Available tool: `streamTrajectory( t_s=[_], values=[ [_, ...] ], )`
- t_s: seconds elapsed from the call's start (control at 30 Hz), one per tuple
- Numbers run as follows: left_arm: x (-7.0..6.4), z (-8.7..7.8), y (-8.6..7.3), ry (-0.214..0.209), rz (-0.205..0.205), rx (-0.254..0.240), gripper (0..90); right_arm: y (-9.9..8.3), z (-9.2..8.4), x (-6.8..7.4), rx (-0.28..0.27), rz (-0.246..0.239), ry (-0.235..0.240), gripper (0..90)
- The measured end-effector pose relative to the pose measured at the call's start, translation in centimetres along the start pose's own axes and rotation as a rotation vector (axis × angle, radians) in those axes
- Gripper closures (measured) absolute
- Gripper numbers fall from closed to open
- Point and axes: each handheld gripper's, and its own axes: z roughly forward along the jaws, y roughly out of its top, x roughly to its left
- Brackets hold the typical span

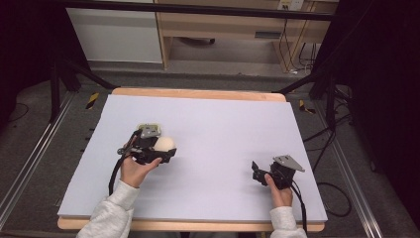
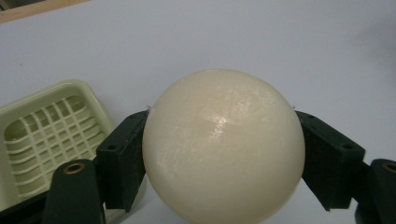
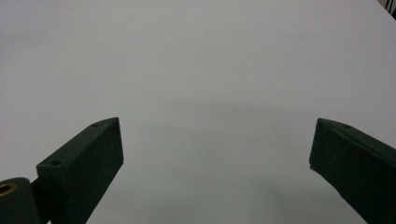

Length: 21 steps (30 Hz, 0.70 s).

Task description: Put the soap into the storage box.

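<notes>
A smooth cream ball [image 2: 223, 144] fills the space between the two black jaws of my left gripper [image 2: 223, 158], which press on its sides. From above, the ball [image 1: 165, 144] and left gripper [image 1: 159, 150] are at the left middle of the pale mat, held by a hand in a grey sleeve. A pale green tray with a grid bottom [image 2: 44, 135] lies just beyond and to the left of the ball; from above, this tray [image 1: 148, 128] peeks out behind the gripper. My right gripper [image 1: 256, 171] rests at the right front of the mat, jaws wide apart [image 3: 217, 158] with nothing between them.
The pale grey mat [image 1: 213, 124] covers a wooden table [image 1: 198, 93]. Black frame legs and cables [image 1: 322, 144] stand to the right of the table, and a wooden desk [image 1: 223, 29] lies behind it.
</notes>
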Motion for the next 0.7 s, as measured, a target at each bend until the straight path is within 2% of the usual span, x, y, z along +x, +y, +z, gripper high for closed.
streamTrajectory(
  t_s=[0.13, 0.47, 0.7],
  values=[
    [0.9, -0.4, 0.1, 0.018, -0.015, -0.008, 24.2, 0.0, 0.0, 0.0, -0.003, -0.005, -0.002, 3.3],
    [2.9, -0.4, -0.1, 0.054, -0.051, 0.014, 24.2, 0.0, 0.0, 0.0, 0.001, 0.0, 0.0, 3.3],
    [3.6, -0.3, 0.1, 0.068, -0.059, 0.016, 24.2, 0.0, 0.0, 0.0, 0.001, 0.002, 0.002, 3.3]
  ],
)
